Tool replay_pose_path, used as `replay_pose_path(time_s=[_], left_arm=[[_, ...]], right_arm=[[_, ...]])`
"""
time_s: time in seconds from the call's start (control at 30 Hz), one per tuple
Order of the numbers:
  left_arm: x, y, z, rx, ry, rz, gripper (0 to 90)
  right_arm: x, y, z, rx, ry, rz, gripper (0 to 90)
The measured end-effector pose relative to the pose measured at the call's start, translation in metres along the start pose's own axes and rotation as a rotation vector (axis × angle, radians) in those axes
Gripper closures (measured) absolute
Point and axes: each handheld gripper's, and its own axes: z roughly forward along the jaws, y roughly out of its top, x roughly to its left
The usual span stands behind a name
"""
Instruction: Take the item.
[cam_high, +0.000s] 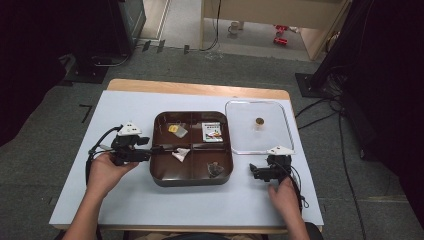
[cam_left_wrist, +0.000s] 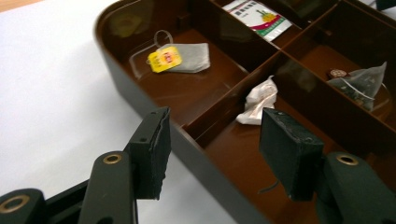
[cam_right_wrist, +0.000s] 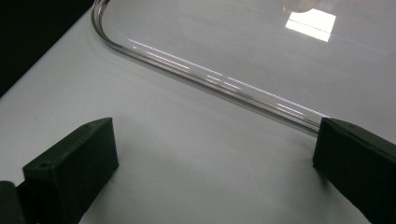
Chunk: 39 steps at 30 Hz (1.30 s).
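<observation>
White sheeting covers the table (cam_high: 130, 200) before you, with grey carpet and dark stands beyond its far edge. On it sits a brown four-compartment tray (cam_high: 192, 181), and just beside the tray's right side lies a clear lid (cam_high: 240, 145) with a small brown knob (cam_high: 259, 121) at its middle. Your left gripper (cam_high: 159, 149) reaches over the tray's left wall at the divider, its jaws standing partly open with nothing between the pads; in the left gripper view one jaw hangs outside the wall and the other over the near left compartment. Your right gripper (cam_high: 256, 173) rests on the sheet near the lid's near edge, jaws wide apart and empty, the lid's rim (cam_right_wrist: 210, 79) running across ahead of them. Inside the tray, a green-and-white sachet (cam_high: 212, 131) lies in the far right compartment, a tea bag with a yellow tag (cam_left_wrist: 180, 58) in the far left, a pyramid tea bag (cam_high: 215, 169) in the near right, and a crumpled white tea bag (cam_left_wrist: 258, 100) against the divider in the near left, just ahead of your left jaws.
</observation>
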Motion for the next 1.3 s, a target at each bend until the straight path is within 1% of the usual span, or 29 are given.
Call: replay_pose_path(time_s=[0.13,0.23,0.37,0.47,0.63,0.7,0.8,0.87,0.93,1.0,1.03,1.2,1.3], left_arm=[[-0.005,0.003,0.005,-0.003,-0.013,0.019,43.7],[-0.008,0.004,0.009,-0.003,-0.02,0.021,43.3],[-0.011,0.006,0.014,-0.003,-0.025,0.034,42.8],[-0.014,0.007,0.019,0.006,-0.03,0.045,42.7],[-0.017,0.01,0.027,0.016,-0.044,0.045,43.0],[-0.019,0.01,0.03,0.017,-0.048,0.059,44.4],[-0.021,0.011,0.034,0.047,-0.056,0.063,46.6],[-0.023,0.011,0.038,0.064,-0.053,0.067,47.9],[-0.026,0.012,0.041,0.068,-0.055,0.078,47.9],[-0.029,0.012,0.045,0.073,-0.051,0.106,48.8],[-0.029,0.012,0.045,0.073,-0.051,0.106,49.2],[-0.032,0.01,0.053,0.098,-0.029,0.155,50.7],[-0.034,0.009,0.057,0.099,-0.03,0.178,53.6]], right_arm=[[0.0,0.0,0.0,0.0,0.0,0.0,0.0],[0.0,0.0,0.0,0.0,0.0,-0.001,0.0],[0.0,0.0,0.0,0.0,0.0,0.0,0.0],[0.0,0.0,0.0,0.0,0.0,0.0,0.0],[0.0,0.0,0.0,0.0,0.0,0.0,0.0],[0.0,0.0,0.0,0.0,0.0,0.0,0.0],[0.0,0.0,0.0,0.0,0.0,0.0,0.0],[0.0,0.0,0.0,0.0,0.0,0.0,0.0],[0.0,0.0,0.0,0.0,0.0,0.0,0.0],[0.0,0.0,0.0,0.0,0.0,0.0,0.0],[0.0,0.0,0.0,0.0,0.0,0.0,0.0],[0.0,0.0,0.0,0.0,0.0,0.0,0.0],[0.0,0.0,0.0,0.0,0.0,0.0,0.0]])
